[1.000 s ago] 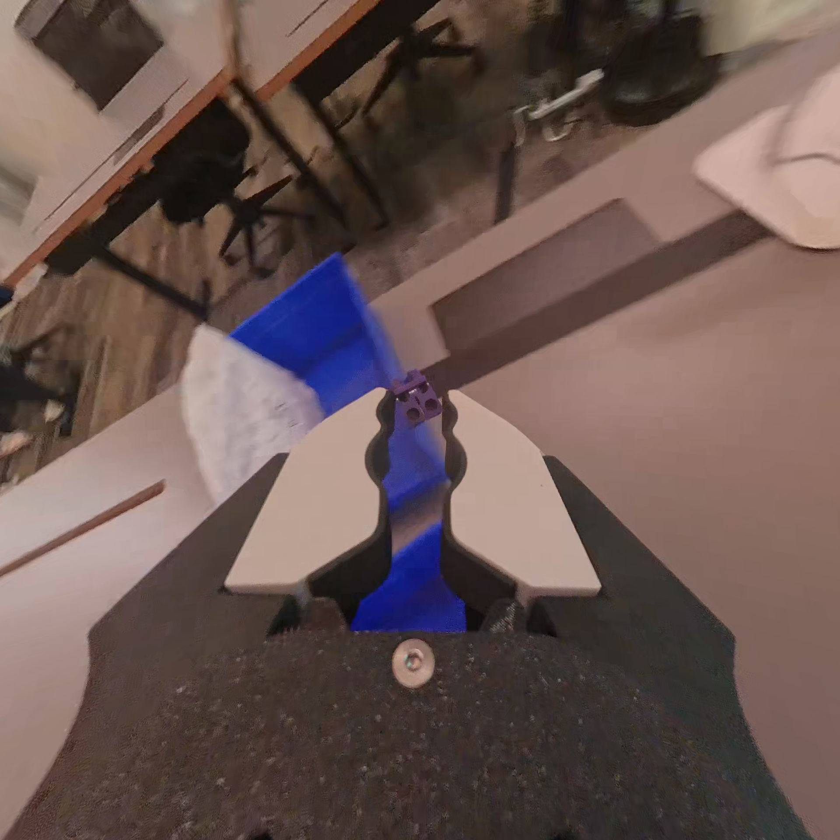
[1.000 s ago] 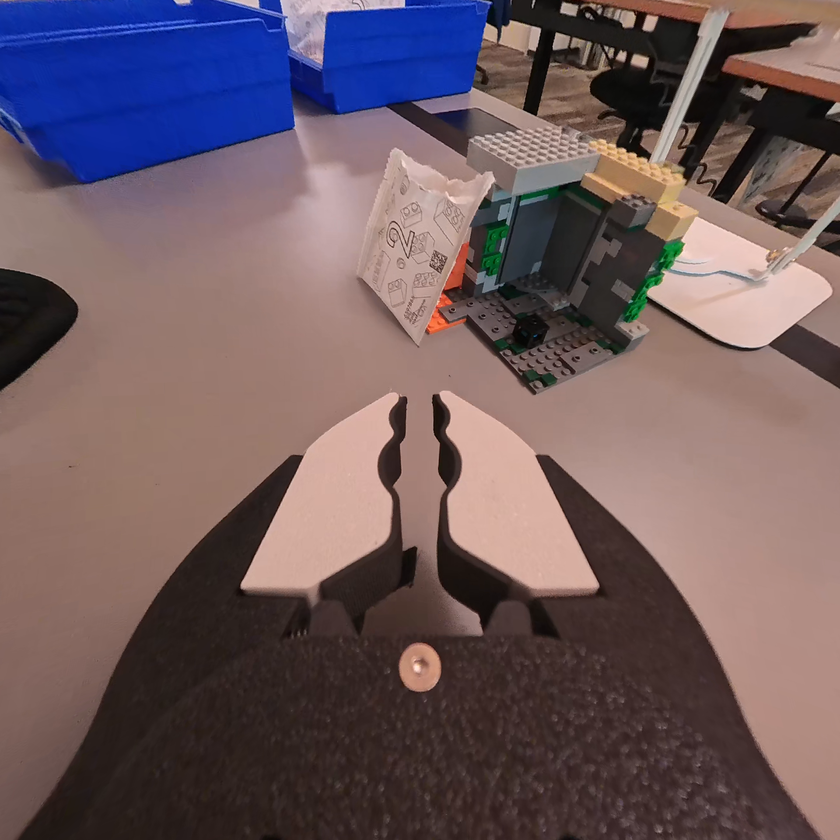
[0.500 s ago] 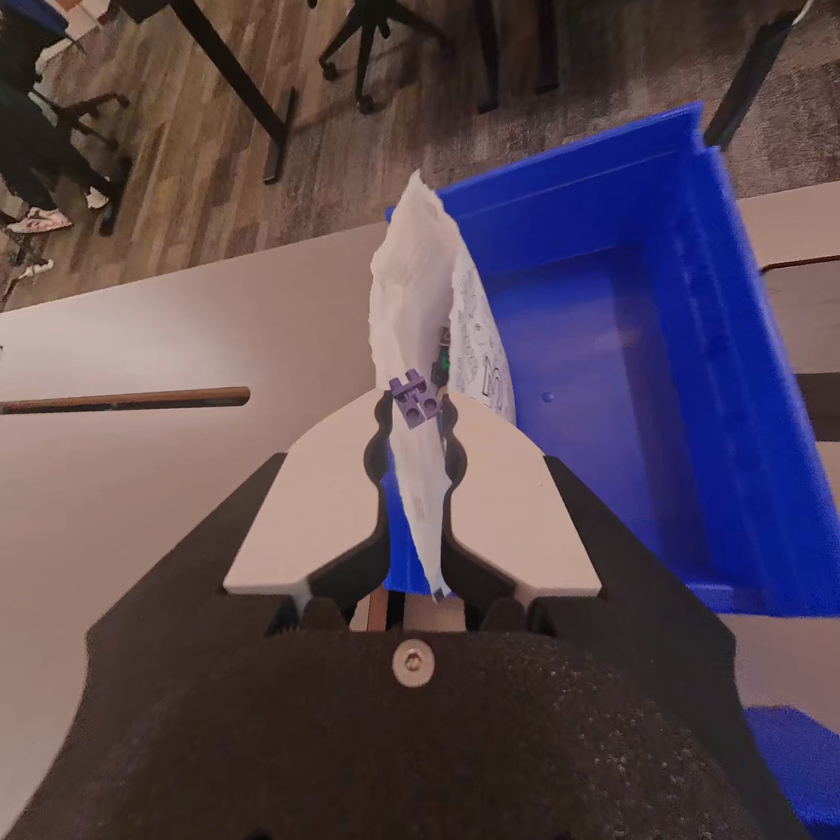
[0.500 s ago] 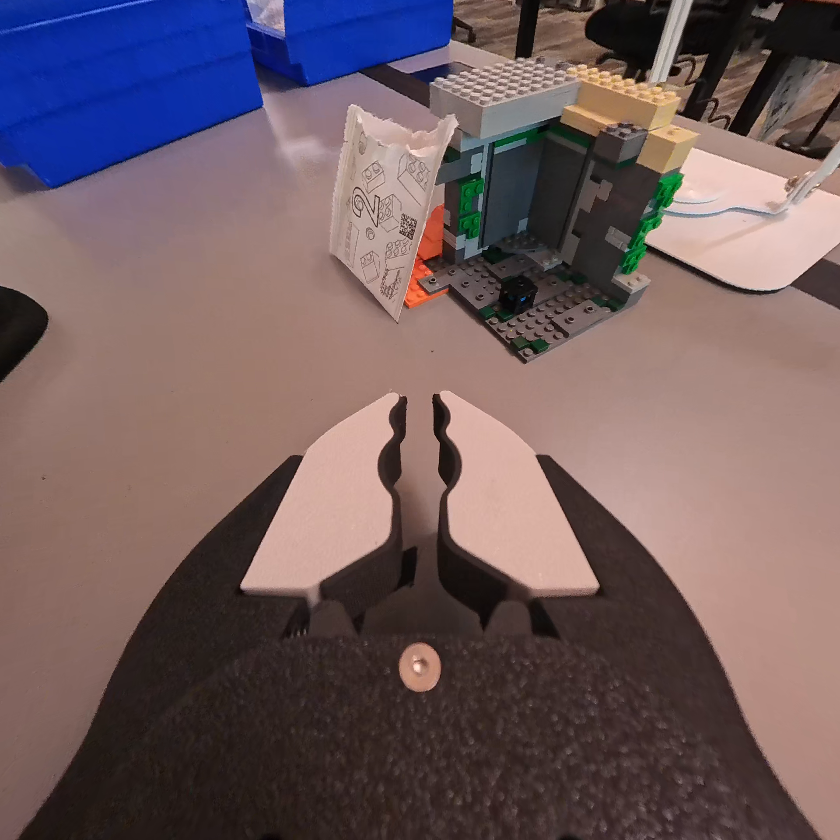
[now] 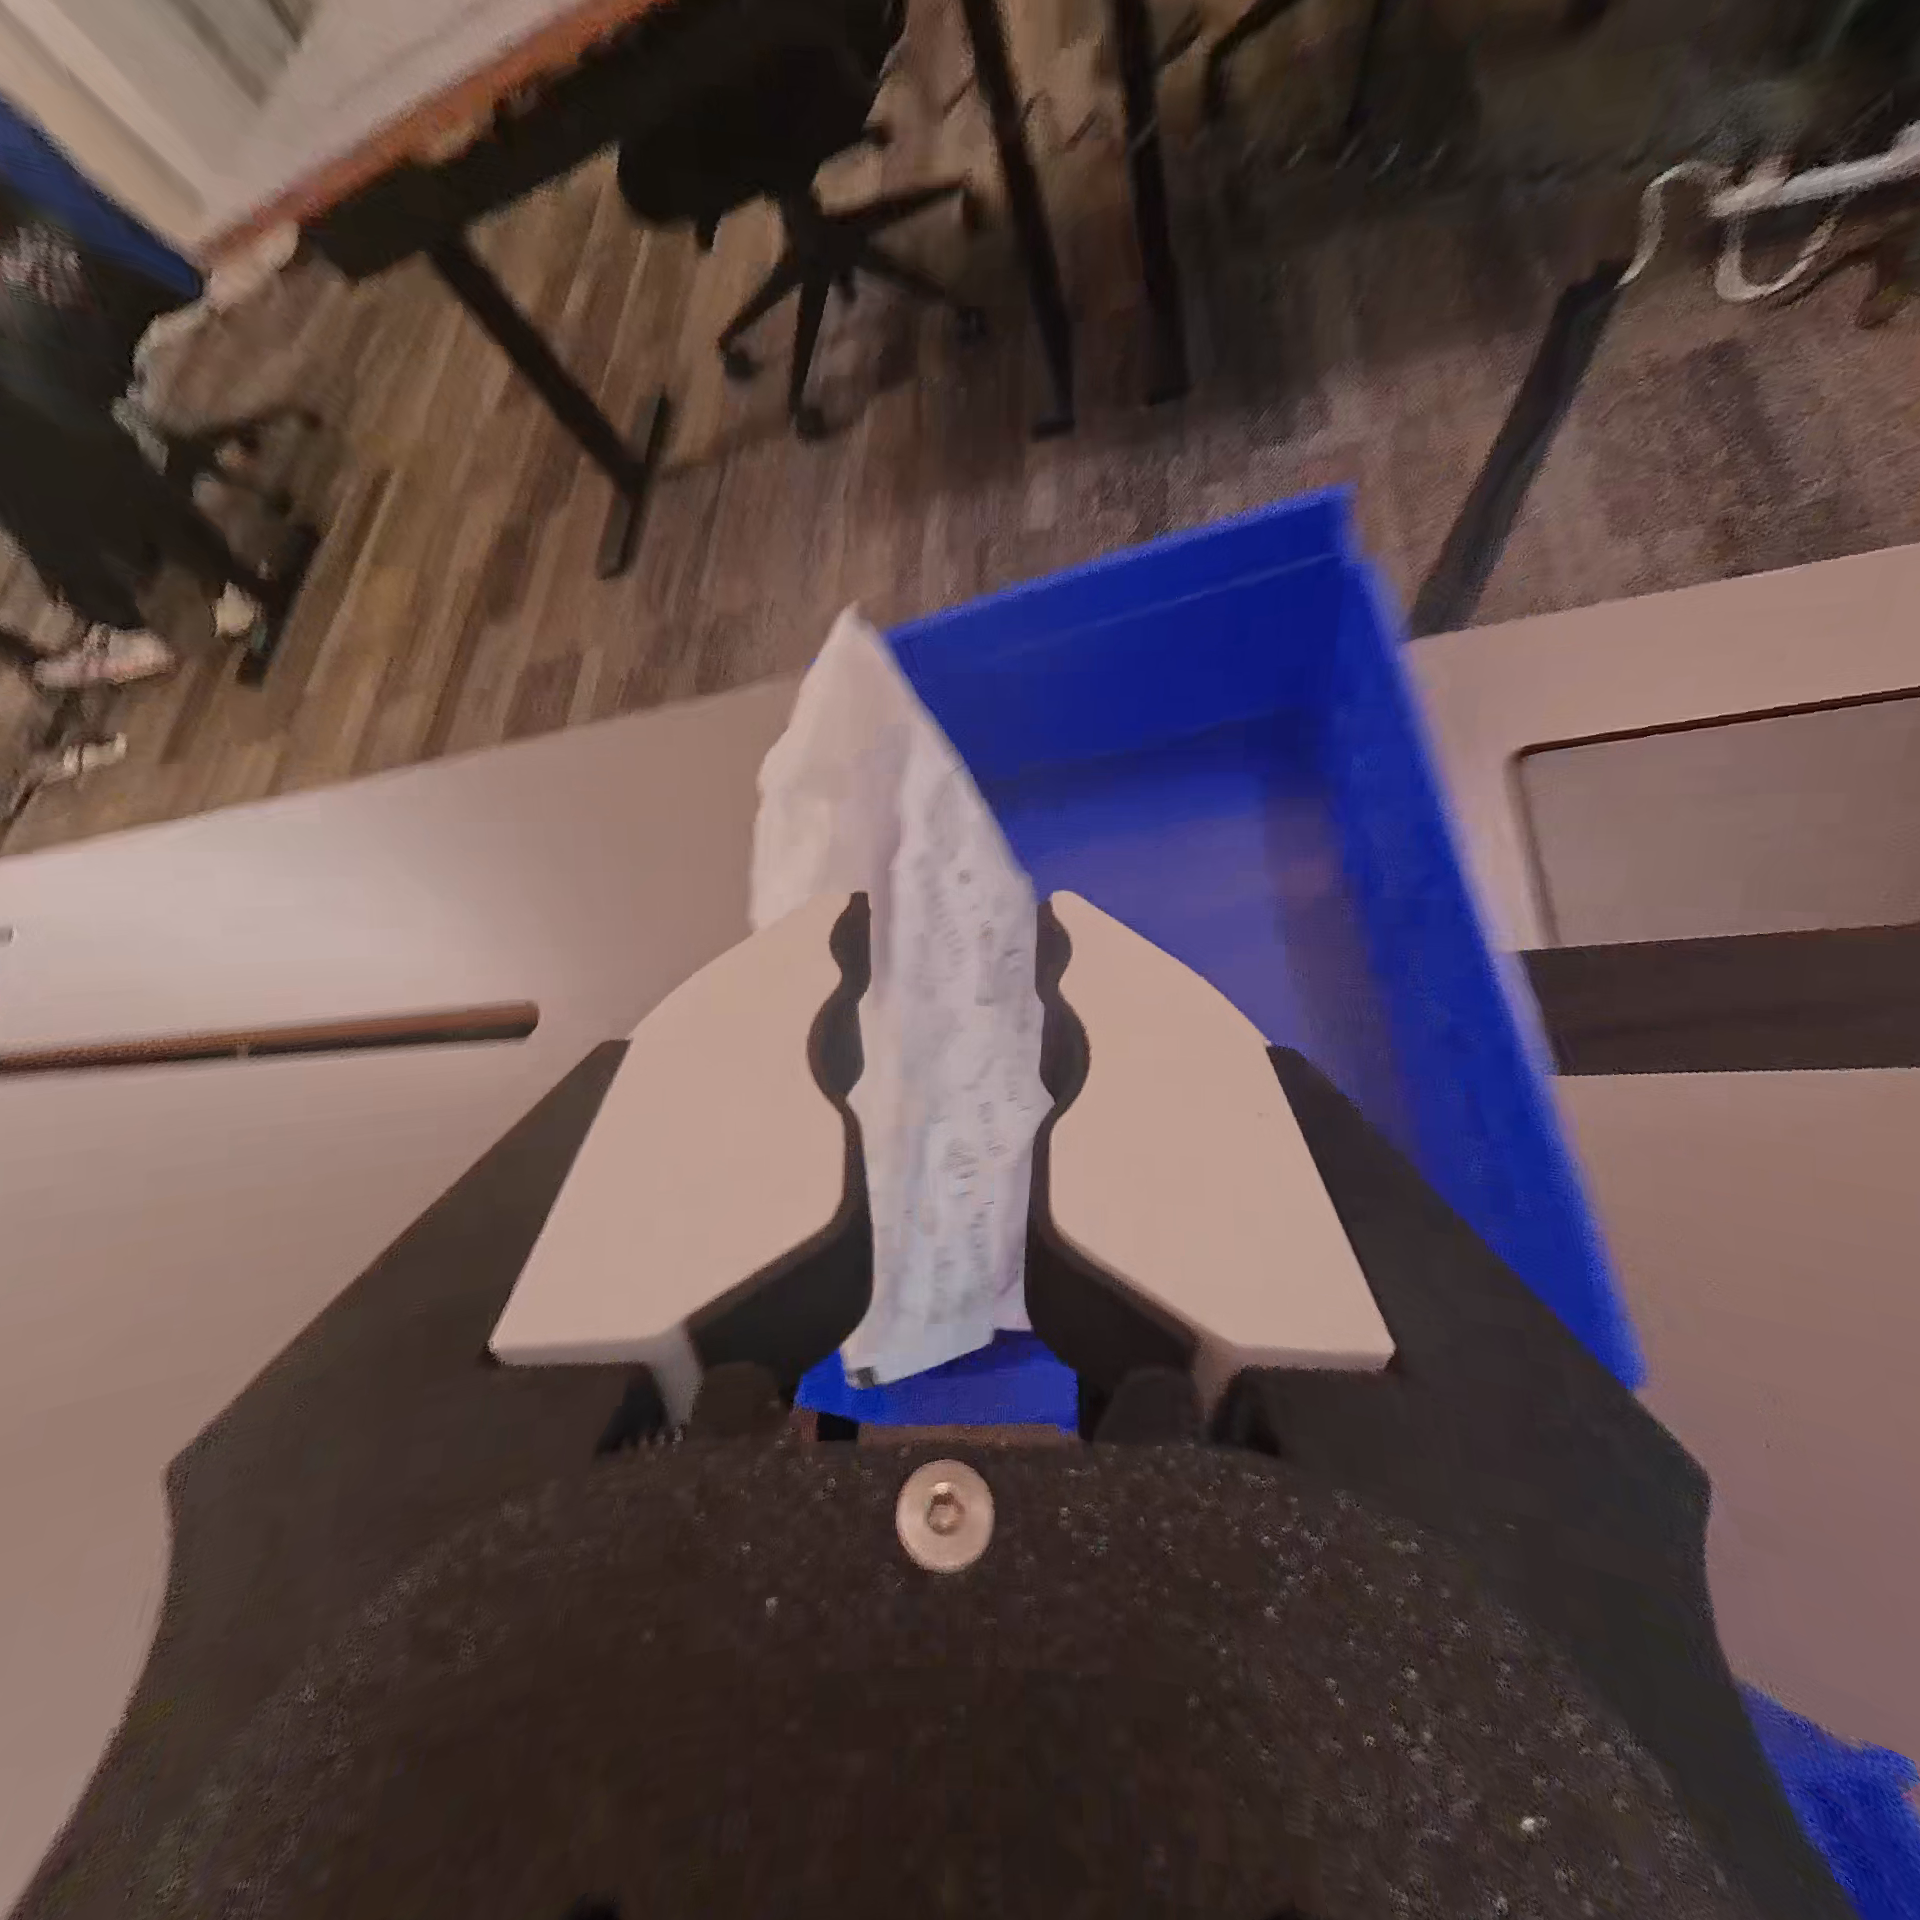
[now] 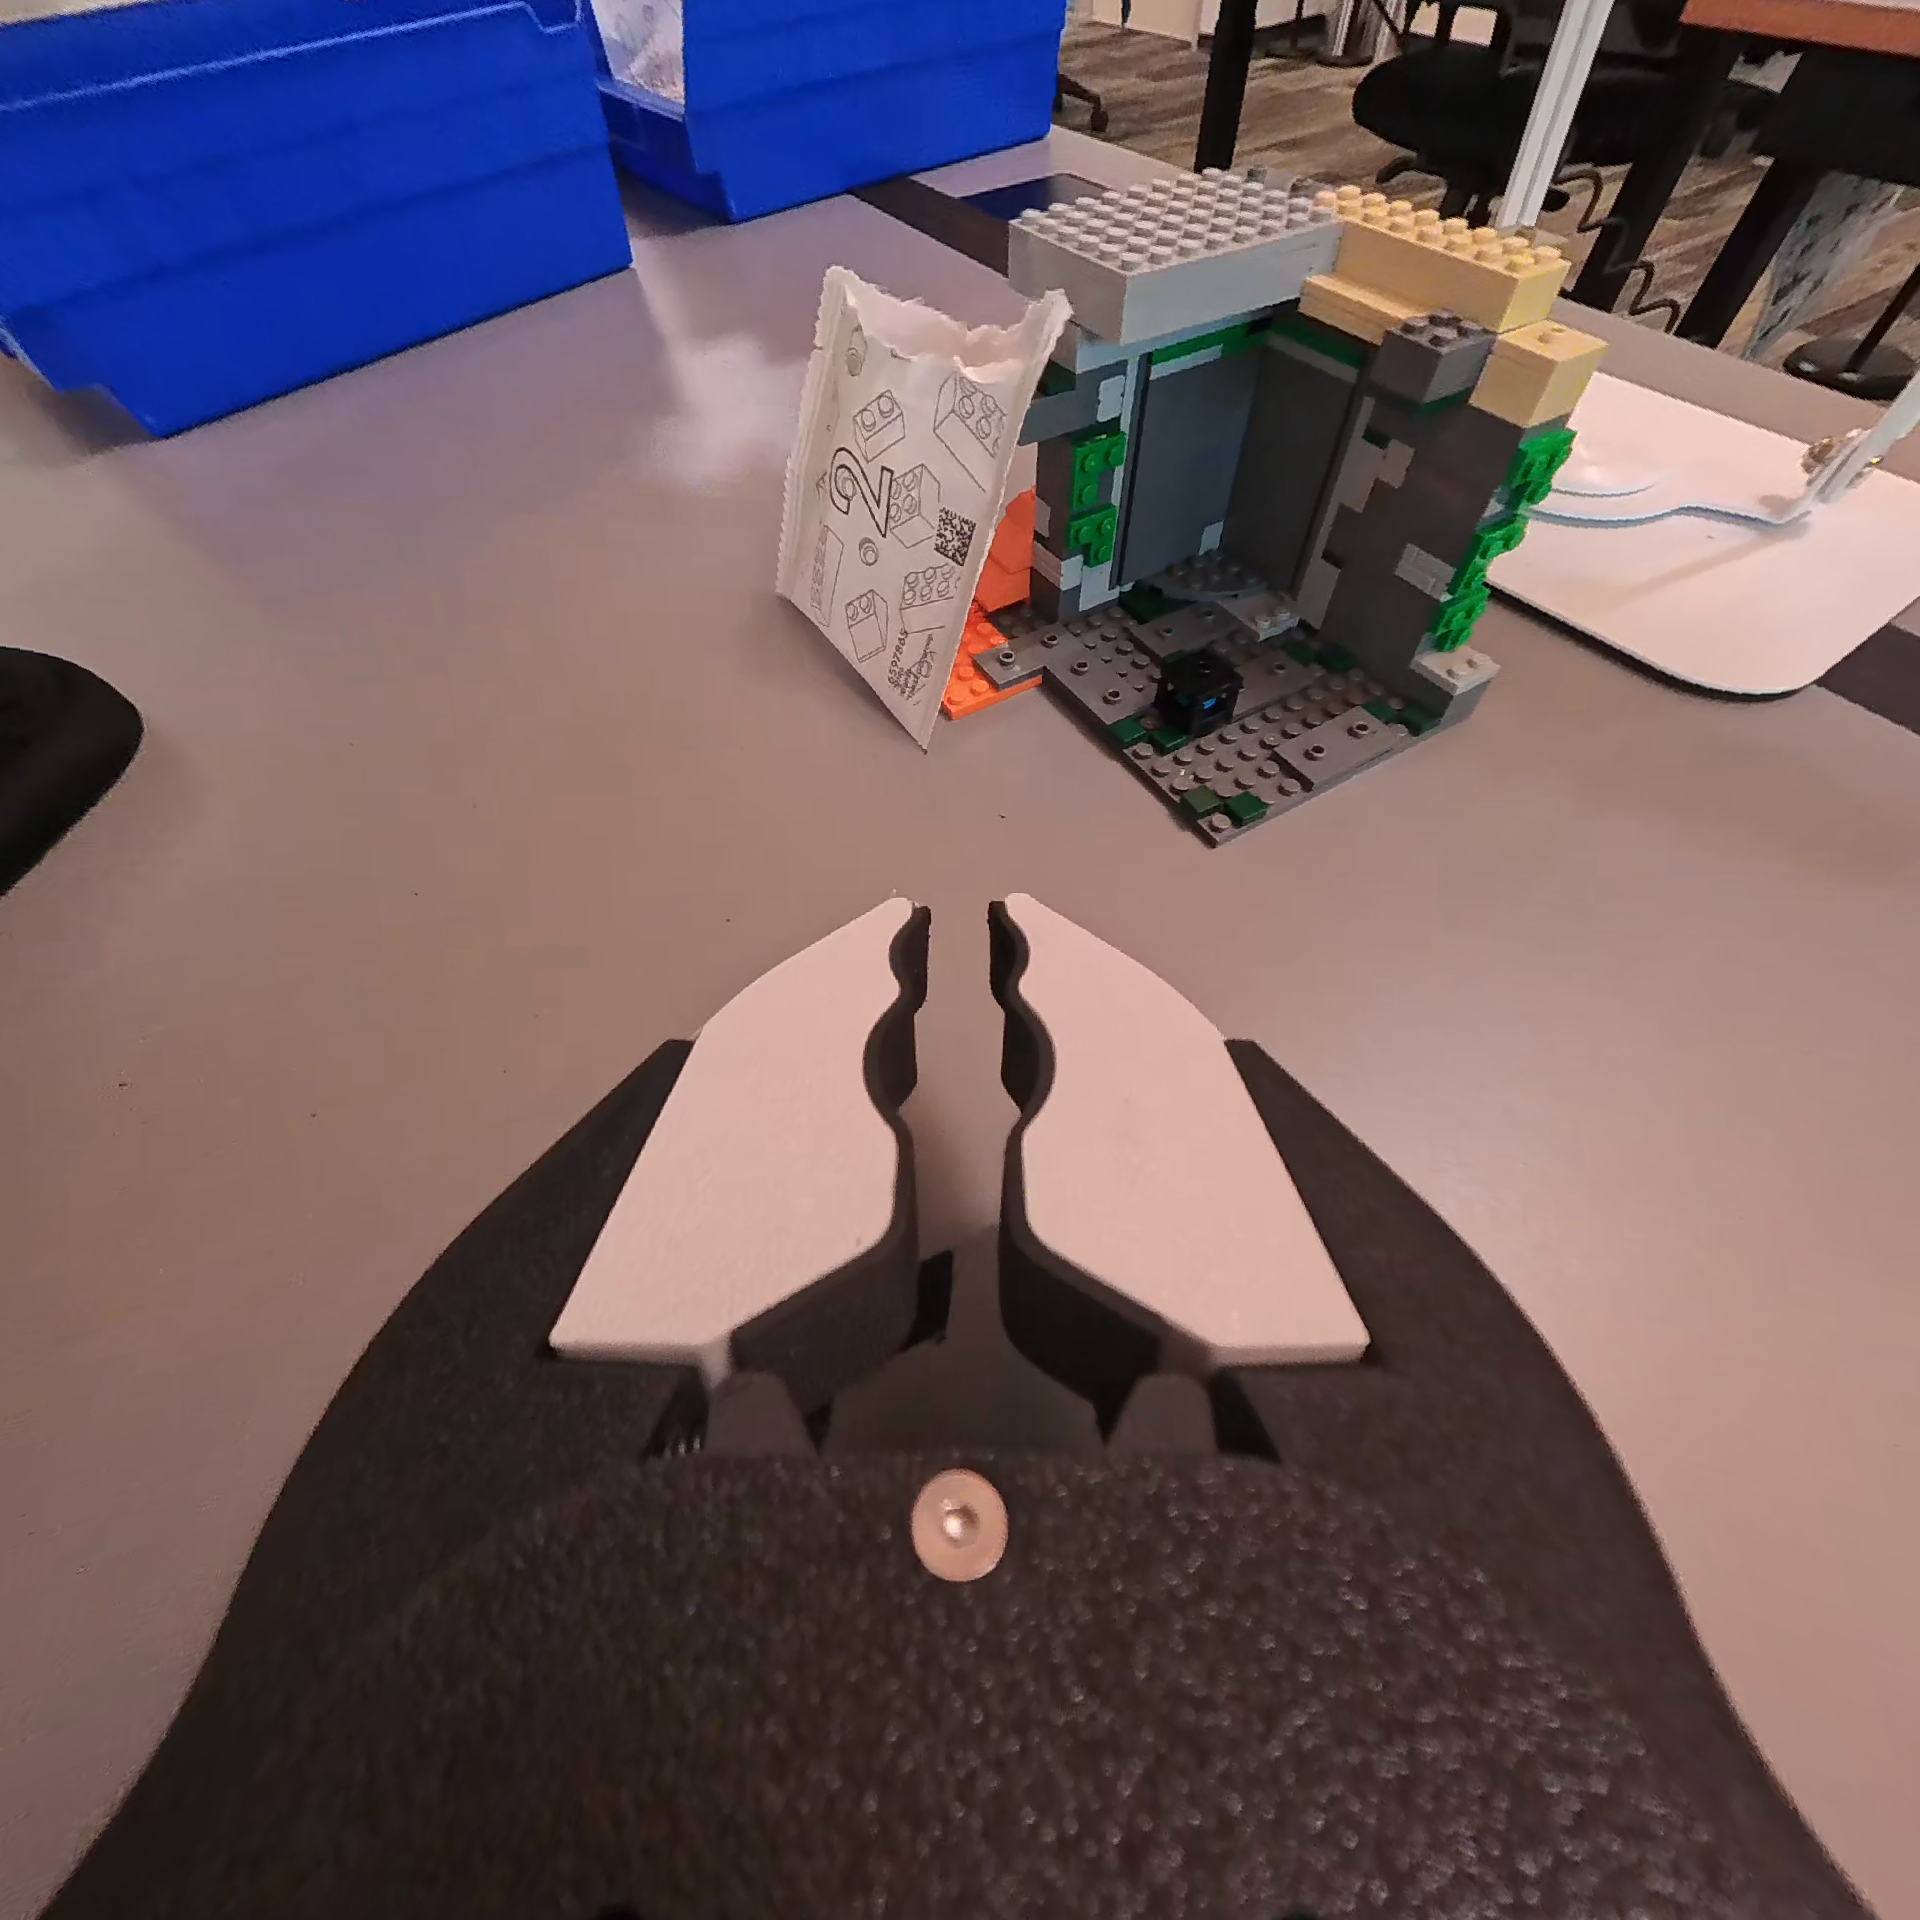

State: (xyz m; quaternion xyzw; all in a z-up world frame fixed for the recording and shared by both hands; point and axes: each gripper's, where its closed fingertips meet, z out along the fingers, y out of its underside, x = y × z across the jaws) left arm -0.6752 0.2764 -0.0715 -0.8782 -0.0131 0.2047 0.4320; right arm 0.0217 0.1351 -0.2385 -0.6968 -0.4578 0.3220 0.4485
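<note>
My left gripper [image 5: 956, 909] hangs over a blue bin [image 5: 1382, 935] that stands on the grey table [image 5: 312, 935]. Its jaws are apart and nothing is between the pads. A white printed paper bag [image 5: 842, 790] lies in the bin's left side and shows through the gap below the fingers. The view is blurred. My right gripper [image 6: 958, 912] hovers low over the table with a narrow gap between its fingers and nothing in it. Ahead of it stands a grey, tan and green brick building [image 6: 1268, 499] with a torn white paper bag [image 6: 904, 499] leaning on its left side.
Two blue bins [image 6: 291, 208] [image 6: 852, 94] stand at the far left of the right wrist view. A white flat base [image 6: 1704, 582] lies right of the building. A black rounded object [image 6: 52, 748] sits at the left edge. Desks and chairs stand on the floor beyond the table. Left tips to right tips: about 75 centimetres. My right gripper's tips are some 25 centimetres from the black rounded object [image 6: 52, 748].
My left gripper held a small purple brick over the bin; its jaws have widened and the brick is gone from them. My right gripper has moved closer to the brick building, jaws unchanged.
</note>
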